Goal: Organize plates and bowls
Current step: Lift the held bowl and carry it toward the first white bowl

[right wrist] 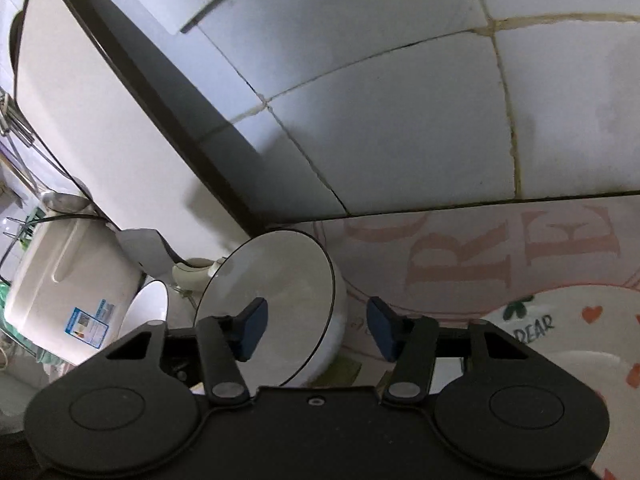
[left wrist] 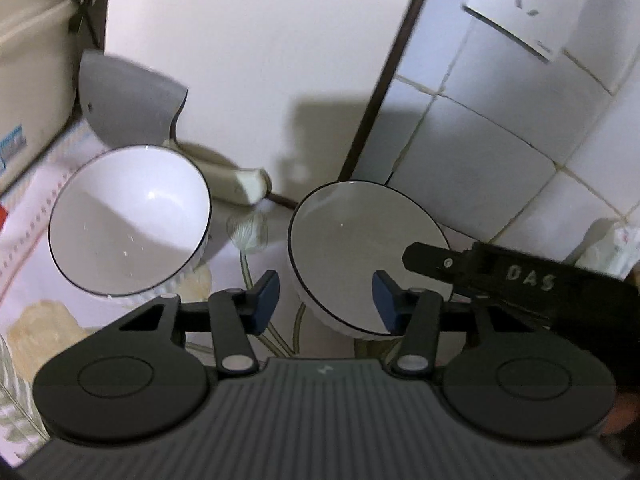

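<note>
Right bowl [left wrist: 368, 260] on cloth near tiled wall, straddled at rim by both grippers: left gripper [left wrist: 326, 300], right gripper [right wrist: 316, 328], fingers spread, not pinching. Left bowl [left wrist: 130, 214] apart. Glazed ceramic: stiff, slippery, fragile; pinch rim.

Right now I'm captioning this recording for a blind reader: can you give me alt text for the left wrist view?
Two white, dark-rimmed bowls sit on a patterned tablecloth: the right bowl straddled by the left claw, whose blue pads stand open either side of its near rim, the left bowl untouched. The right claw reaches in from the right, under a tiled wall with a socket.
</note>
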Available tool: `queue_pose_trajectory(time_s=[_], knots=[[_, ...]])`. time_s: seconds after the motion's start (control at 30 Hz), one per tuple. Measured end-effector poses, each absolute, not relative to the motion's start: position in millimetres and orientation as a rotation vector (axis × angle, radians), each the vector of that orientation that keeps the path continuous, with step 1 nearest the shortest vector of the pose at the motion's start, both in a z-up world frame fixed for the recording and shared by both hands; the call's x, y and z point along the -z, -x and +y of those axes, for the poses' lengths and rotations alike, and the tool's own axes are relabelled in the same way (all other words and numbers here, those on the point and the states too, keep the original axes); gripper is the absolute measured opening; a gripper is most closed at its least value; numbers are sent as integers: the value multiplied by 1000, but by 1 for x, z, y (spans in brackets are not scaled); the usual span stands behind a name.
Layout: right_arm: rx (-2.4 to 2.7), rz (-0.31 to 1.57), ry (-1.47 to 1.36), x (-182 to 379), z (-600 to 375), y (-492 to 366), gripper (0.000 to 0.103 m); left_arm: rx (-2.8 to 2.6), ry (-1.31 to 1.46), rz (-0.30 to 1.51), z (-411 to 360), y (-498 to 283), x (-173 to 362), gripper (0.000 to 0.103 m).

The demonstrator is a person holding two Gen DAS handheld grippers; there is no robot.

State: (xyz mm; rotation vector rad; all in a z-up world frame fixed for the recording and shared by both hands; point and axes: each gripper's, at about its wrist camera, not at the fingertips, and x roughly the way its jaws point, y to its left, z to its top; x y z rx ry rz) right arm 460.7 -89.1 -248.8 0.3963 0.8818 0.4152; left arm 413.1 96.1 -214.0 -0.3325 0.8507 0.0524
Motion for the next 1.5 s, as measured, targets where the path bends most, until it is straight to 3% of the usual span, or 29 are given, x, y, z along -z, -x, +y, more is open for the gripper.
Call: queue_pose_trajectory(time_s=[0.07,0.13,0.23,0.3,0.53,0.7,1.07,1.5], knots=[[-408,889,-360,248,-82,-465,55,-61,370,868,100,-417,217,48],[-376,883,-306,247,-74,-468,55,-58,407,890,103,-422,222,34],[-386,904,-232,248,-63,-472,39,-75,441,922,106,-426,230,26],[-362,909,-182,248,-57,-472,35,-81,441,923,106,-426,232,23],[-364,915,-141,257,-63,-474,15,-90,457,926,105,-430,235,22],[-376,910,-71,253,-53,-470,16,-121,503,961,110,-432,240,16],[-422,875,-102,210,-66,-421,17,-62,602,1006,111,-377,212,16],[-382,931,-196,169,-97,-339,17,15,402,1042,78,-314,150,16]])
